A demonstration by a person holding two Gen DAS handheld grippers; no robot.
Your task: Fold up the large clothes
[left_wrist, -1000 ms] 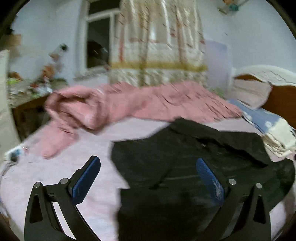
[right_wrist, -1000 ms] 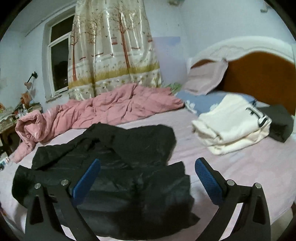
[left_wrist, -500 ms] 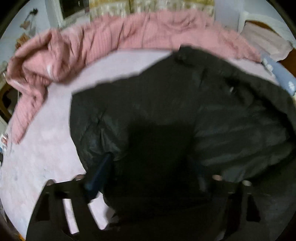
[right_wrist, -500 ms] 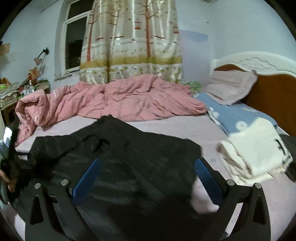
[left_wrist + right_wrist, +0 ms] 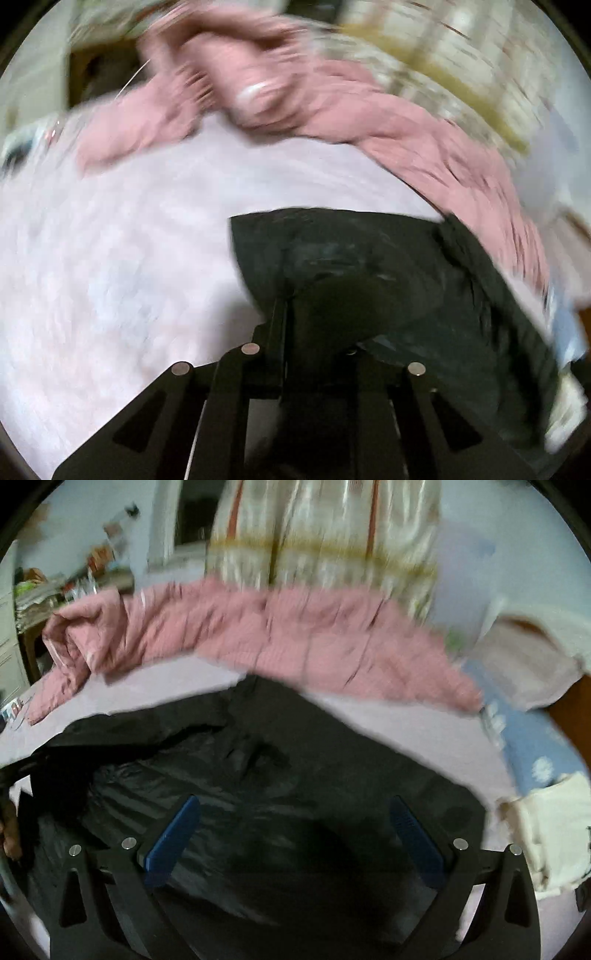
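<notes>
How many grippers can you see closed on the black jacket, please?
1: the left gripper, shut on the black jacket at its edge. The right gripper hangs open above it.

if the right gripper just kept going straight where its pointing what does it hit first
Most likely the black jacket: it fills the view between the open jaws of the right gripper, spread on the bed. Depth is blurred, so how close it lies is unclear.

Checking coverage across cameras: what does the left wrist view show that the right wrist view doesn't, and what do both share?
Left wrist only: the left gripper, jaws together with black fabric bunched at them.
Right wrist only: the right gripper, jaws wide apart above the cloth, a folded cream garment, a blue pillow and the window.
Both: the black jacket on the bed sheet, the pink quilt and the curtain.
</notes>
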